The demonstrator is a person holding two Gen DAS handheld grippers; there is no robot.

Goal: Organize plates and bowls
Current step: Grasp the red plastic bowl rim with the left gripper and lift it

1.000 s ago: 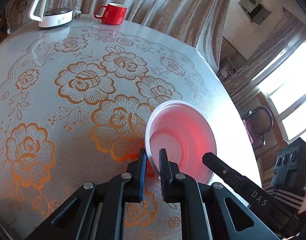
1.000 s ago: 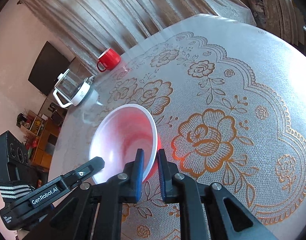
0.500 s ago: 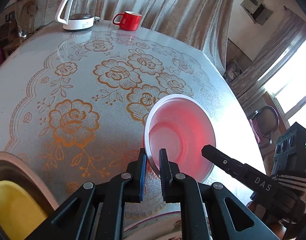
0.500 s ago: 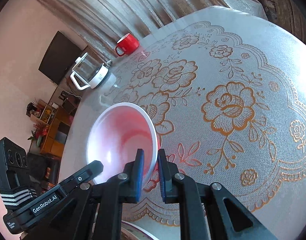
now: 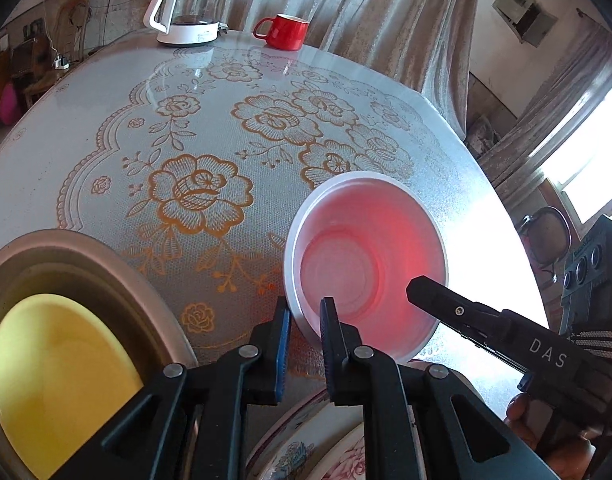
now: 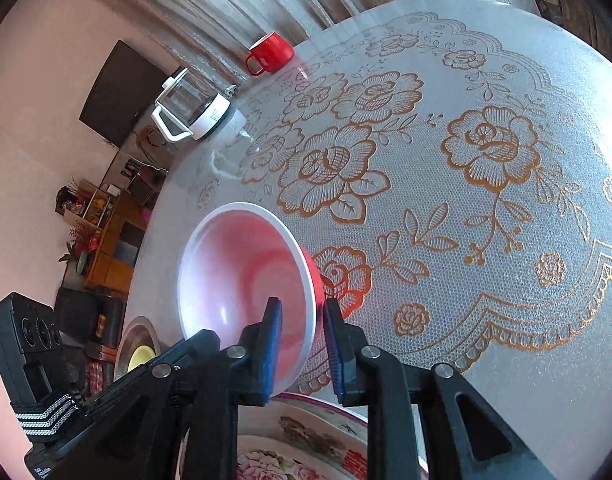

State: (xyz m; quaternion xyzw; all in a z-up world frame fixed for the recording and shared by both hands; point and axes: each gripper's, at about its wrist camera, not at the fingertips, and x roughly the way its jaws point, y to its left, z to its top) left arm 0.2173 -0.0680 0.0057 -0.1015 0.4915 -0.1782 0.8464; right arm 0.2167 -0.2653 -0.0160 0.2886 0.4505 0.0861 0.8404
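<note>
A bowl (image 5: 366, 264), red outside and white inside, hangs tilted over the table's near edge between both grippers. My left gripper (image 5: 305, 320) pinches its near rim; its jaws are just starting to open, with the pads still against the wall. In the right wrist view the same bowl (image 6: 242, 276) has its rim between the jaws of my right gripper (image 6: 304, 320), which are opening, and a gap shows beside the outer pad. Floral plates (image 6: 306, 436) lie just below the bowl. A steel bowl (image 5: 106, 252) at the left holds a yellow dish (image 5: 58, 368).
A glass kettle (image 5: 186, 8) and a red mug (image 5: 286, 30) stand at the far edge of the round table (image 5: 86, 120) with its lace flower cloth. Curtains hang behind. A window and a chair are at the right.
Both grippers have carried the bowl back toward the table's near edge. The steel bowl with the yellow dish and the floral plates have come into view. The right jaws stand wider apart.
</note>
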